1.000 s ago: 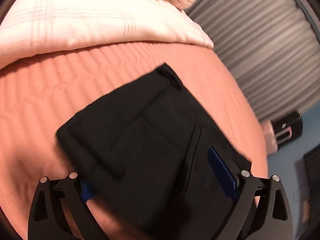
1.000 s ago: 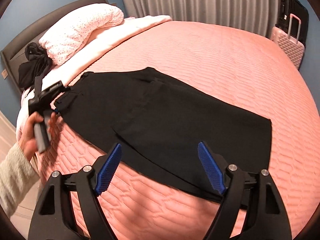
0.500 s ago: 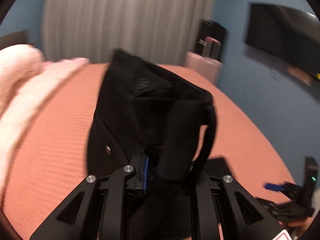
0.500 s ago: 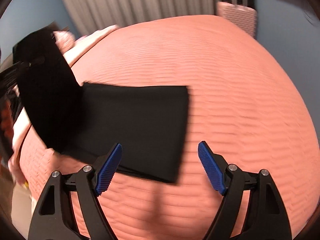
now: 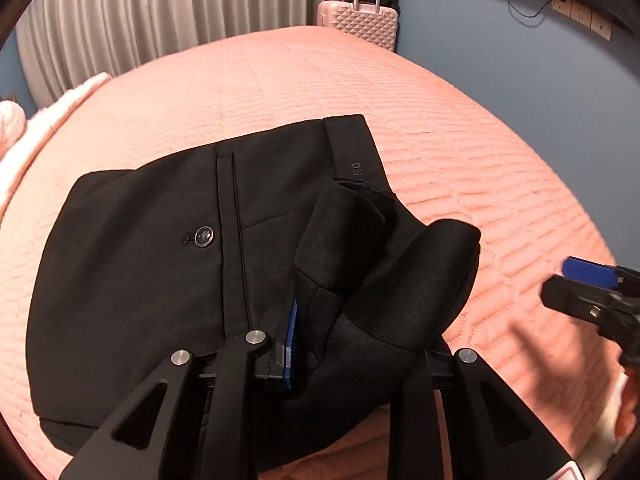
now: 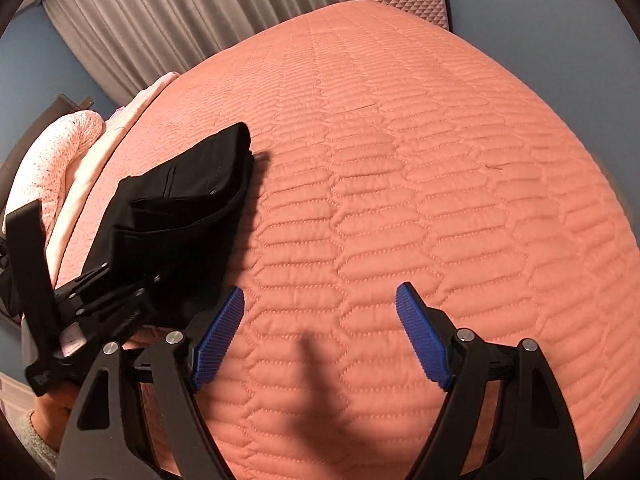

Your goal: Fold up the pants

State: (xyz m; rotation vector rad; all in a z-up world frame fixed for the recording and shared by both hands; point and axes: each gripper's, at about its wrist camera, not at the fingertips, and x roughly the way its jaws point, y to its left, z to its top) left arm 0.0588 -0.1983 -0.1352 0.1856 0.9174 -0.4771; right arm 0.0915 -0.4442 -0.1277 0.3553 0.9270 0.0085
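Note:
Black pants (image 5: 140, 280) lie folded over on the pink quilted bed (image 5: 440, 120), waistband and back-pocket button facing up. My left gripper (image 5: 352, 336) has a bunched fold of the waist end between its jaws; the jaws are opening, and the cloth still sits against the blue pad (image 5: 290, 336). From the right wrist view, the pants (image 6: 188, 196) form a thick dark bundle at the left, with the left gripper (image 6: 104, 300) at their near edge. My right gripper (image 6: 320, 320) stands open over bare quilt, right of the pants, holding nothing.
A pink hard-shell suitcase (image 5: 360, 20) stands beyond the far edge of the bed, by grey curtains (image 5: 160, 12). Pale pillows (image 6: 52, 152) and a folded-back sheet lie at the left end. Open quilt (image 6: 400, 160) stretches to the right of the pants.
The left gripper shut on the waist end, lifted it and carried it over onto the legs, so the pants now lie doubled. The right gripper swung off the pants to bare quilt, staying open.

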